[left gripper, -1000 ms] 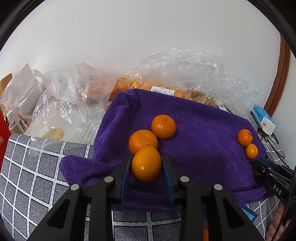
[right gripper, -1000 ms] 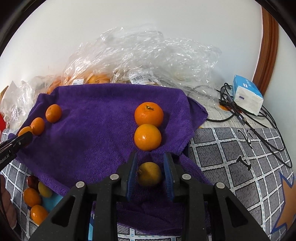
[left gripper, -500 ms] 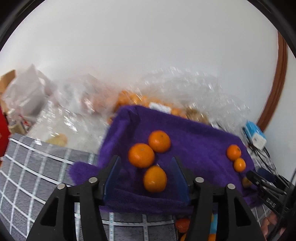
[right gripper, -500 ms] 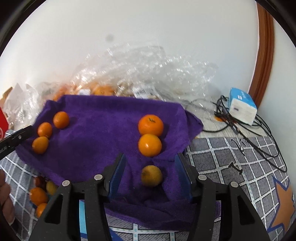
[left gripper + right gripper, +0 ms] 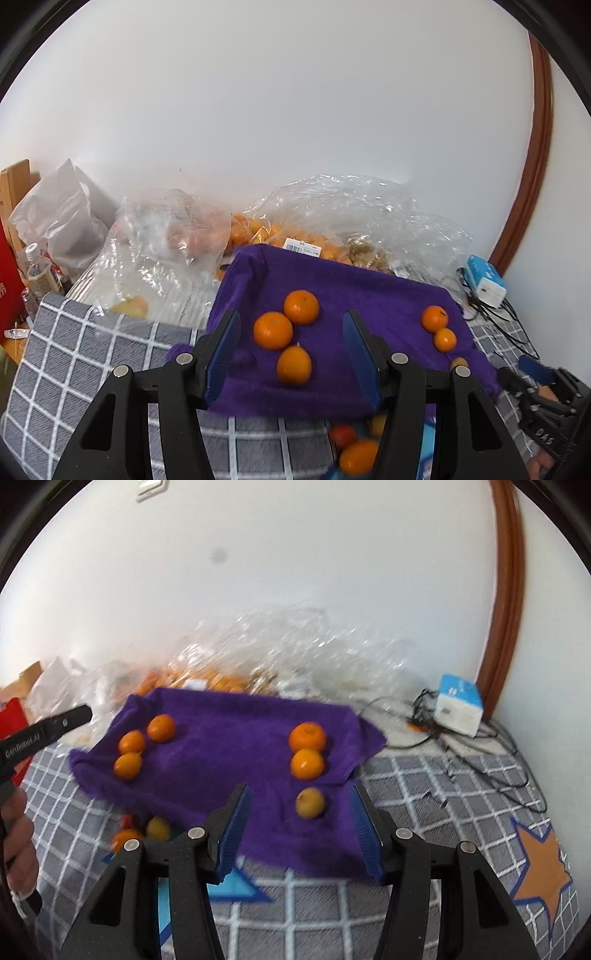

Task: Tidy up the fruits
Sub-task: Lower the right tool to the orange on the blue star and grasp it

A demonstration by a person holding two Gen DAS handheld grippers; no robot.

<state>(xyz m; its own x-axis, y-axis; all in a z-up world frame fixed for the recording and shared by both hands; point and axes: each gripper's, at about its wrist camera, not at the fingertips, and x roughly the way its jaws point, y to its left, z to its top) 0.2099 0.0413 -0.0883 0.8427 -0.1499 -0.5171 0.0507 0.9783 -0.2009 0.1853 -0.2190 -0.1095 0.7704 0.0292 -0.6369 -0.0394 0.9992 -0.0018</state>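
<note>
A purple towel [image 5: 369, 295] [image 5: 229, 746] lies on the checked cloth. Three oranges sit in a group on its left side, the nearest one [image 5: 294, 364] just ahead of my left gripper [image 5: 291, 354], which is open and empty. On the towel's right side two oranges [image 5: 306, 763] and a yellowish fruit [image 5: 310, 803] form a line. My right gripper [image 5: 299, 823] is open and empty, just behind the yellowish fruit. The right-side line shows small in the left wrist view [image 5: 435, 318].
Clear plastic bags of oranges [image 5: 314, 229] lie behind the towel against the white wall. Loose fruits [image 5: 354, 454] [image 5: 147, 830] lie on the cloth in front of the towel. A blue-white box [image 5: 458, 705] and cables sit at the right.
Both grippers opened and let go of their fruit: the left released an orange, the right the yellowish fruit. Both then pulled back and up from the towel.
</note>
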